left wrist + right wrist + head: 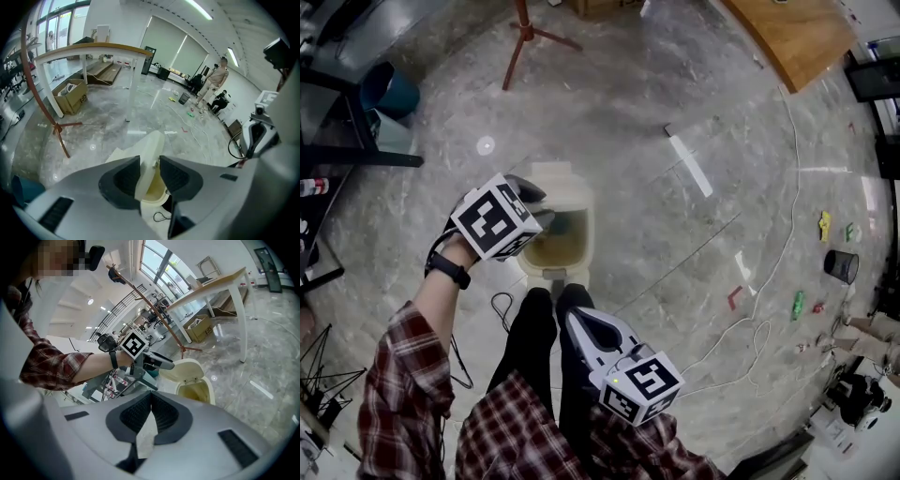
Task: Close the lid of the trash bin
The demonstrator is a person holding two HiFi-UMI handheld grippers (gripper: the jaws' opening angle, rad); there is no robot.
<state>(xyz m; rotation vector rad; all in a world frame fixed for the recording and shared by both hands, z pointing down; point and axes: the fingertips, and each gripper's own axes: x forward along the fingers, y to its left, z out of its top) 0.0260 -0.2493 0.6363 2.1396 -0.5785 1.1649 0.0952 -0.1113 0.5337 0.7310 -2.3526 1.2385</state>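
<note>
My left tool (pixel 150 161) pinches the free edge of the lid (pixel 153 143), light, stiff plastic I reckon, hinged to the trash bin (pixel 586 234); right tool (pixel 151 397) jaws together, empty.

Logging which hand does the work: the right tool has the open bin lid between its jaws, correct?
No, it is the left tool that has the open lid between its jaws, as the left gripper view shows; the right tool is shut on nothing, away from the bin.
</note>
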